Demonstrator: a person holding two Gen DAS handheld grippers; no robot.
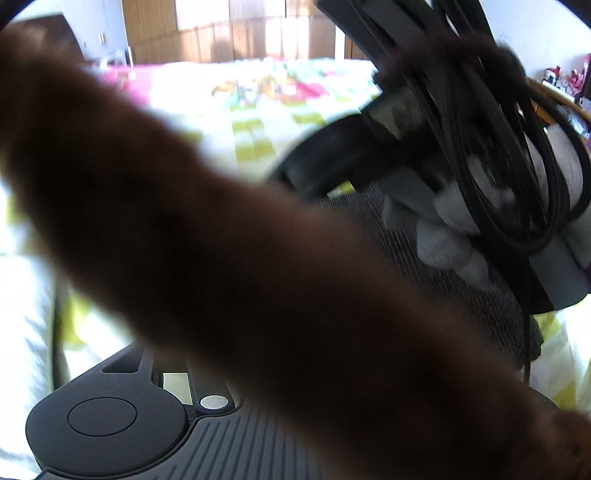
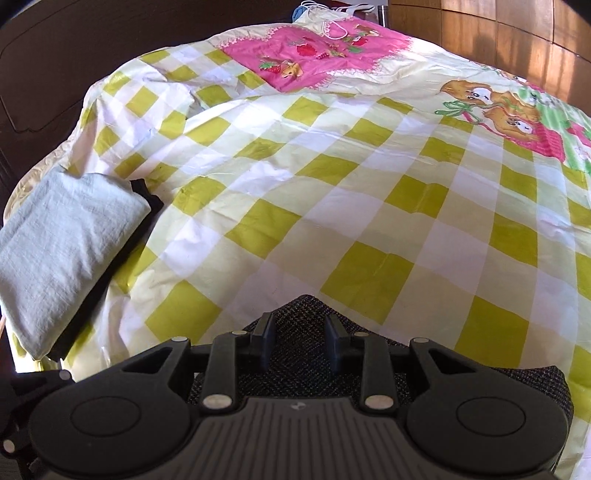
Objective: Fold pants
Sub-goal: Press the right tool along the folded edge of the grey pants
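Observation:
In the right wrist view, the dark tweed pants (image 2: 306, 308) lie on the bed at the near edge and rise in a peak between my fingers. My right gripper (image 2: 299, 320) is shut on that fabric. In the left wrist view, a blurred bare arm (image 1: 221, 258) crosses the whole frame and hides my left gripper's fingers. Only the left gripper's black body (image 1: 110, 417) shows at the bottom. Behind the arm a patch of the pants (image 1: 373, 221) is visible, with a grey-gloved hand (image 1: 450, 225) just above it.
A yellow-green checked bedspread (image 2: 369, 177) covers the bed. A folded pale cloth (image 2: 62, 240) lies on a dark garment at the left edge. A dark headboard (image 2: 74, 55) stands behind, and wooden cupboards (image 2: 498, 33) at the back right. Black cables (image 1: 498, 147) hang near the gloved hand.

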